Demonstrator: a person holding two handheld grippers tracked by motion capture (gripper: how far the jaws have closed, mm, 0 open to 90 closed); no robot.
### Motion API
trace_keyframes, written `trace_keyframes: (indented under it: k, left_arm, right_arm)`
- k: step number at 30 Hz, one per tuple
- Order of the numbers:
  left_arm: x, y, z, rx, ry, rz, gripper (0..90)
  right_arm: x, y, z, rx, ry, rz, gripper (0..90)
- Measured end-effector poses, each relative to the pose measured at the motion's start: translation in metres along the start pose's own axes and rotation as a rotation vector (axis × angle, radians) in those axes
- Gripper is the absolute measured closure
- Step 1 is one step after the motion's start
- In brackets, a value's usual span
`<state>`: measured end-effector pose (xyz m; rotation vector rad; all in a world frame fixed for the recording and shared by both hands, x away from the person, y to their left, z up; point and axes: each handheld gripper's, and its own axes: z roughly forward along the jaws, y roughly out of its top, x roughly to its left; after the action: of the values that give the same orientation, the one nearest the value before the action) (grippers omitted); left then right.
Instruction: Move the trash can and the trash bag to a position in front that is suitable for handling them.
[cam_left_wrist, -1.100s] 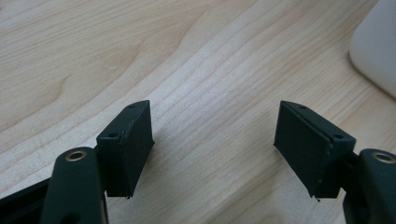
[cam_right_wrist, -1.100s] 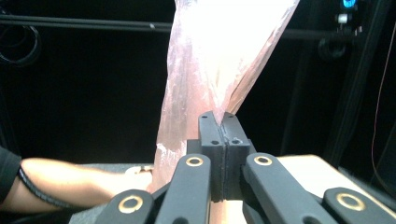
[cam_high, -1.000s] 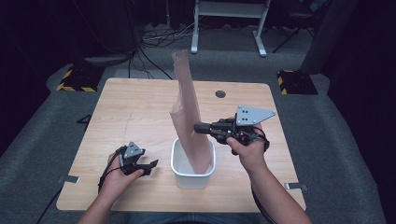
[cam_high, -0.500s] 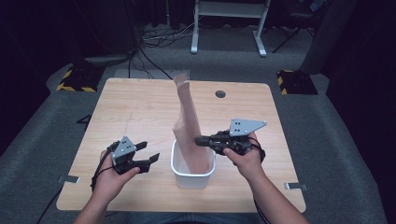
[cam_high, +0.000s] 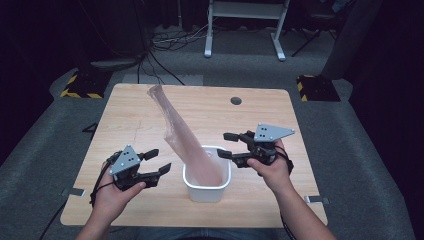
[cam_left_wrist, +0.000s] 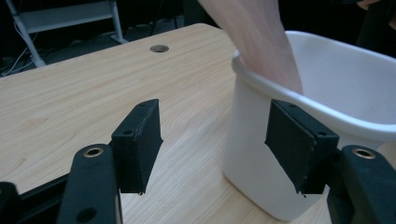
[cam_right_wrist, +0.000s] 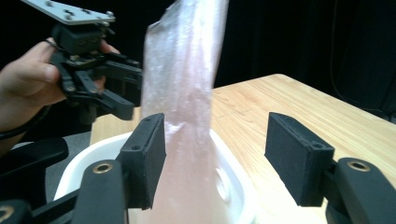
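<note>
A tall, pale pink see-through bag (cam_high: 182, 140) stands in a white bin (cam_high: 206, 192) at the table's front middle, and its top leans to the back left. My right gripper (cam_high: 223, 145) hovers at the bin's right rim; its jaws have just been opening and stand open, with the bag (cam_right_wrist: 187, 70) just ahead of the left jaw, untouched. My left gripper (cam_high: 161, 160) is raised at the bin's left; its jaws have just been closing a little but stay open, with the bin's wall (cam_left_wrist: 247, 140) just ahead of them and nothing pressed.
The wooden table (cam_high: 150, 120) has a small round hole (cam_high: 236, 100) at its back right. Grey floor surrounds it, with yellow-and-black striped blocks (cam_high: 80, 85) at both back corners and a white metal frame (cam_high: 245, 25) behind. Tape strips (cam_high: 74, 192) mark the front corners.
The right gripper let go of the bag and sank slightly. The bag slid deeper into the bin and tipped to the back left. The left hand rose off the table beside the bin.
</note>
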<state>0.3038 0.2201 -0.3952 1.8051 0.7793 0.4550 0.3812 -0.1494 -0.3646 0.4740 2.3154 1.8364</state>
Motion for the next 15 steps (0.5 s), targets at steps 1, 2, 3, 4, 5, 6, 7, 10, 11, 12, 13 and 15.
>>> trace_keyframes:
  k: [1,2,3,4,5,6,7,10,11,12,13,15]
  left_arm:
    - [-0.001,0.001,-0.002,-0.003,-0.006,-0.003,35.8]
    - [-0.003,0.002,-0.003,-0.012,-0.015,-0.015,36.1]
    - [-0.004,0.003,-0.004,-0.013,-0.018,-0.012,36.2]
    - [-0.006,0.004,-0.004,-0.022,-0.026,-0.023,36.2]
    - [-0.008,0.006,-0.005,-0.028,-0.033,-0.019,36.2]
    - [-0.009,0.007,-0.006,-0.029,-0.041,-0.022,36.2]
    - [-0.011,0.009,-0.006,-0.035,-0.046,-0.021,36.2]
    - [-0.016,0.013,-0.005,-0.037,-0.049,0.004,35.9]
    - [-0.017,0.014,-0.005,-0.038,-0.046,0.005,35.9]
    - [-0.017,0.016,-0.004,-0.045,-0.047,0.002,35.9]
    - [-0.017,0.017,-0.003,-0.044,-0.051,-0.003,35.9]
    - [-0.016,0.02,0.0,-0.051,-0.049,-0.011,37.3]
  right_arm:
    - [-0.001,0.0,-0.002,0.004,-0.007,-0.002,38.9]
    - [-0.001,0.0,-0.003,0.008,-0.014,-0.004,39.0]
    - [-0.001,0.0,-0.004,0.016,-0.023,-0.005,39.1]
    - [-0.002,0.0,-0.004,0.021,-0.028,-0.007,39.1]
    - [-0.002,0.0,-0.005,0.024,-0.031,-0.008,39.1]
    - [-0.003,-0.001,-0.005,0.028,-0.034,-0.005,39.2]
    - [-0.003,-0.001,-0.005,0.032,-0.035,-0.004,39.3]
    - [-0.003,-0.002,-0.003,0.039,-0.036,-0.002,39.5]
    - [-0.003,-0.002,-0.002,0.039,-0.033,0.001,39.5]
    - [-0.003,-0.002,-0.002,0.041,-0.032,0.0,39.5]
    - [-0.003,-0.002,-0.001,0.044,-0.03,-0.001,39.5]
    - [-0.002,-0.002,0.001,0.05,-0.028,-0.004,39.6]
